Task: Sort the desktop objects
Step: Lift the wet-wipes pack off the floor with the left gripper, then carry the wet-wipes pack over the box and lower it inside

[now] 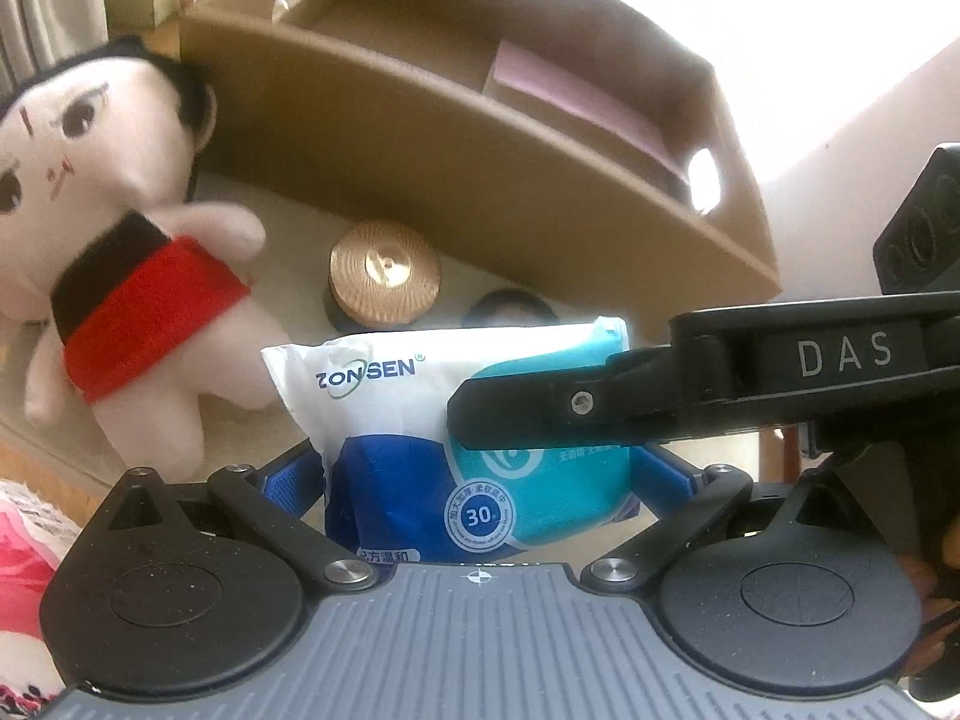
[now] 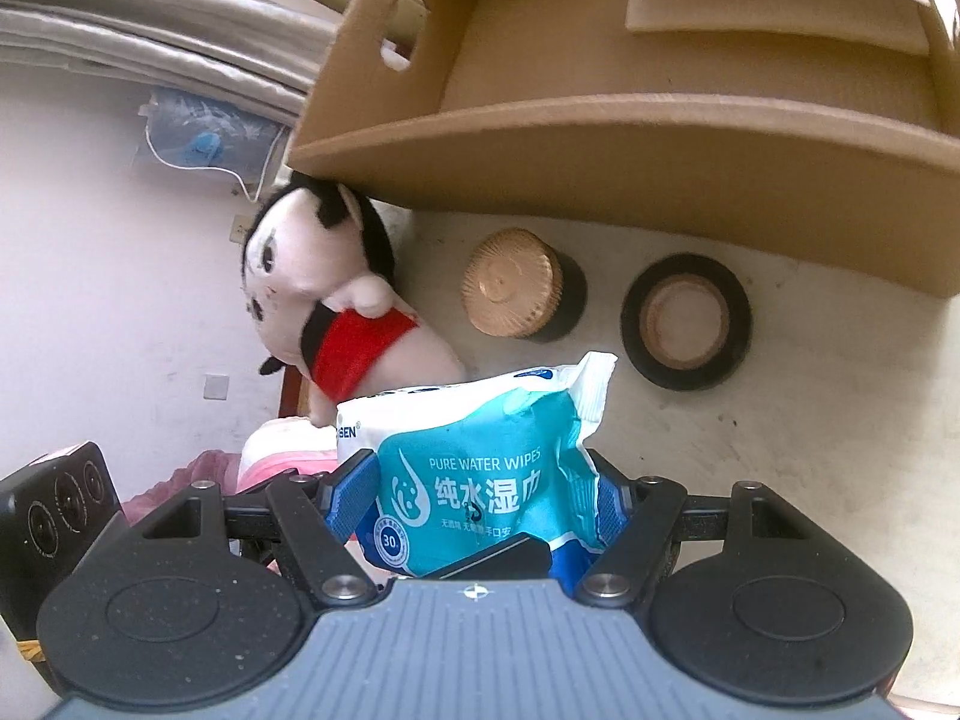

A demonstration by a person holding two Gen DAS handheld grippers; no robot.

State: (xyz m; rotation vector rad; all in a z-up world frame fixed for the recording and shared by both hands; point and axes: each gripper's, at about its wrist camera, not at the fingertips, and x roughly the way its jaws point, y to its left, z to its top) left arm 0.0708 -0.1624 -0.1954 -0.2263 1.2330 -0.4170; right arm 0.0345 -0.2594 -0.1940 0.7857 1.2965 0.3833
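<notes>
A white, teal and blue pack of wet wipes is held off the table between both grippers. My left gripper is shut on its lower end, blue pads on both sides. My right gripper is shut on the same pack; its black finger crosses the pack from the right in the left wrist view. A plush doll with black hair and a red bib lies to the left, also in the right wrist view.
A brown cardboard box with pink and cream pads inside stands behind, also in the right wrist view. A round wooden-lidded jar and a black tape roll sit on the beige tabletop before it. Pink cloth lies low left.
</notes>
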